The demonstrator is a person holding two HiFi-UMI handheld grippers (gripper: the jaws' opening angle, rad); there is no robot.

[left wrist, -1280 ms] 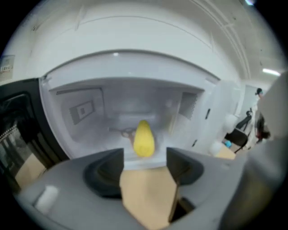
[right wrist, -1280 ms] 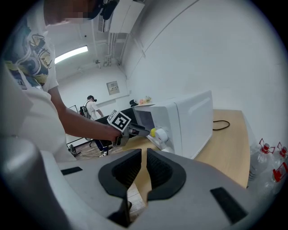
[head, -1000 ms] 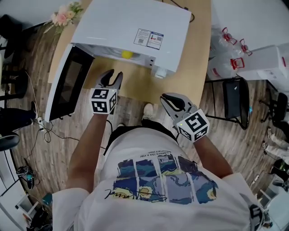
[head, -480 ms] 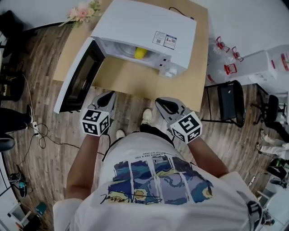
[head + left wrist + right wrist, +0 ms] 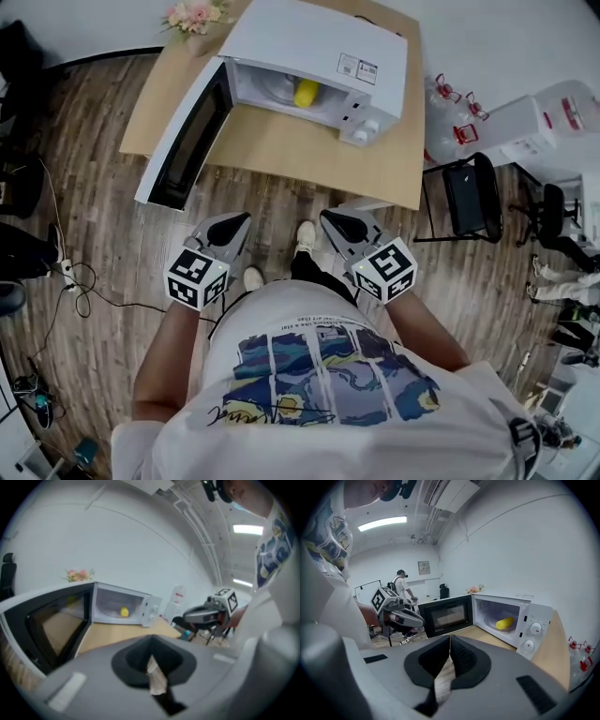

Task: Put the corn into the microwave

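Left gripper (image 5: 240, 219) and right gripper (image 5: 330, 220) are pressed together empty, corn (image 5: 306, 93) lies inside the open microwave (image 5: 319, 42), and only the right gripper view shows a distant person (image 5: 402, 584).

Lab-like workroom or office, bare white walls (image 5: 511, 541), strip light (image 5: 382, 523) and exposed pipes (image 5: 436, 515) overhead, wood-plank floor (image 5: 103, 216) strewn with cables (image 5: 86, 279), black chair (image 5: 469, 202), white plastic boxes (image 5: 539, 131), microwave (image 5: 309, 52) on a plain wooden surface (image 5: 281, 155), another person (image 5: 404, 588) at work in the background

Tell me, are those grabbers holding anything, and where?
Nothing is held. The left gripper is shut and empty; the right gripper is closing its jaws with nothing between them. The corn lies inside the open microwave.
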